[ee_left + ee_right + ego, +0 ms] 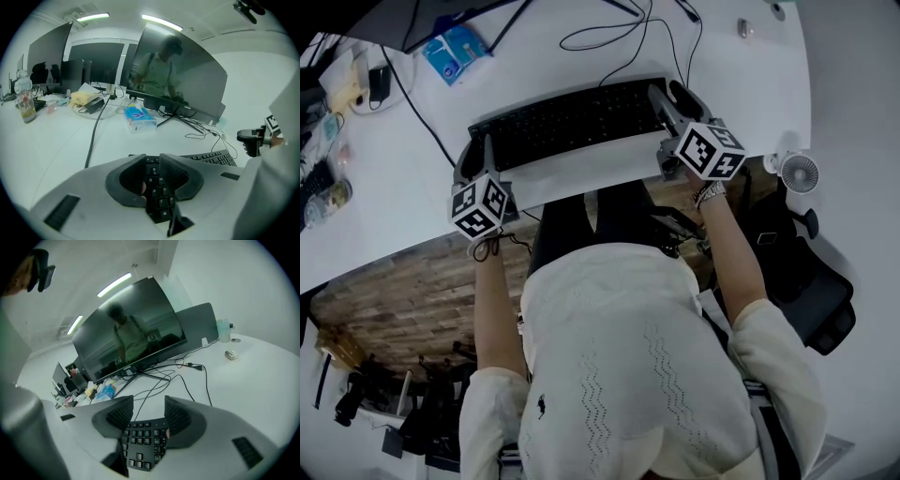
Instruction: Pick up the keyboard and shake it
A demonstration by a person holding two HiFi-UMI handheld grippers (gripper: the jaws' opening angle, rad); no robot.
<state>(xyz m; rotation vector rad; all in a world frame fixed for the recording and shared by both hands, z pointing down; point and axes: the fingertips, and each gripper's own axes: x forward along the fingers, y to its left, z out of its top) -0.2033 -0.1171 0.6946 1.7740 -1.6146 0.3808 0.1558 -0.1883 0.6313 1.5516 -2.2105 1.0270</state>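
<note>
At the far left of the table (394,187) a blue tissue pack (455,52) lies beside a dark cable (417,112). Nearer you, your left tool (476,159) is at the left end of the black keyboard (572,122). In the left gripper view its jaws are drawn narrow and pinch that end, with letter keys showing in the gap. The keyboard runs across the middle of the table, its right end a little farther from you than its left. Whether it is clear of the table cannot be told. Thin cables (619,37) loop on the table beyond it. At the right end your right tool (673,101) holds the number-pad end. Its jaws stand wider than the left tool's, one on each side of the keys. Off the table's right edge stands a small fan (799,172).
</note>
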